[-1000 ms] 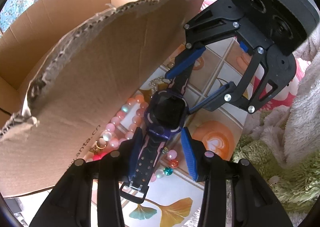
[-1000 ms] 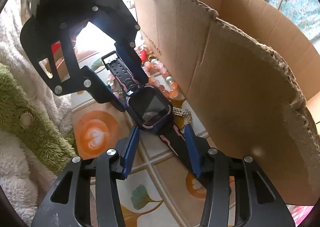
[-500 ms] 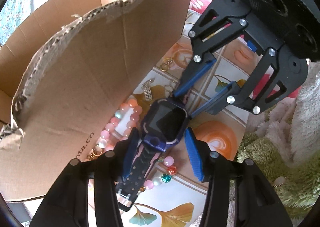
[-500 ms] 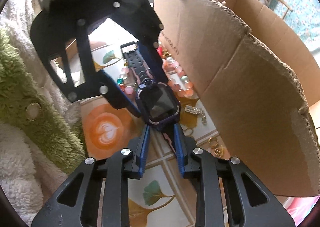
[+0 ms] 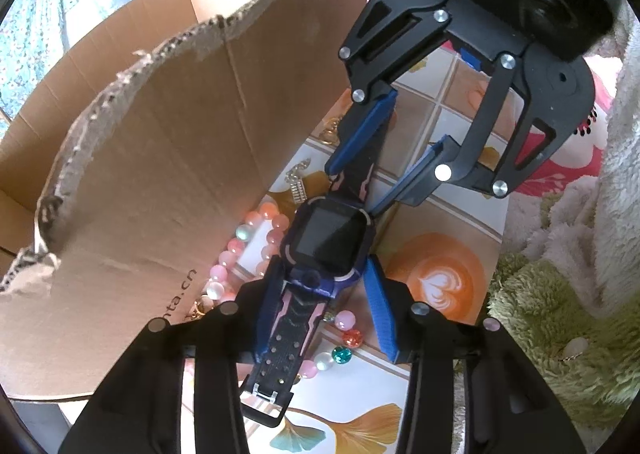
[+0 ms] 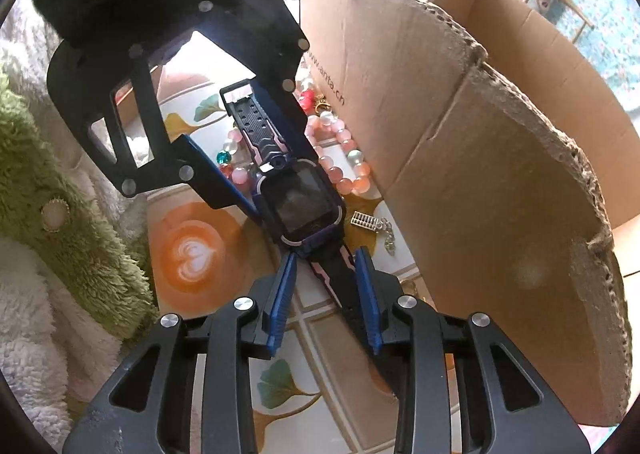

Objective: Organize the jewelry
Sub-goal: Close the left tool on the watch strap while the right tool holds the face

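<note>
The left tool (image 5: pixel 323 266) points steeply down, and its two blue pads stand spread on either side of the buckle strap of a blue-and-black watch (image 5: pixel 328 238). Its jaws have just been closing a little. The strap lies between them, with one pad close along its edge and the other clearly apart from it, so nothing is pinched.

The watch lies face up on a printed cloth (image 5: pixel 440 286) showing latte hearts and ginkgo leaves. Its straps stretch out in a line from one tool to the other. Under and beside the buckle strap runs a string of mixed beads (image 5: pixel 342 354) with one teal and one orange bead. A pink bead bracelet (image 5: pixel 240 250) lies just beside the watch case, against the foot of the cardboard.

Beyond the case, the right tool (image 6: pixel 326 254) faces the left one and straddles the other strap. Its jaws have just been opening, and the pads stand apart with a gap on at least one side of the strap. A small metal charm (image 6: pixel 365 222) on a short chain lies near the case, between it and the cardboard.

A torn cardboard box flap (image 5: pixel 160 173) rises alongside the jewelry, with the open box behind it. On the opposite side, a fuzzy green and white fabric (image 5: pixel 540 334) borders the cloth.
</note>
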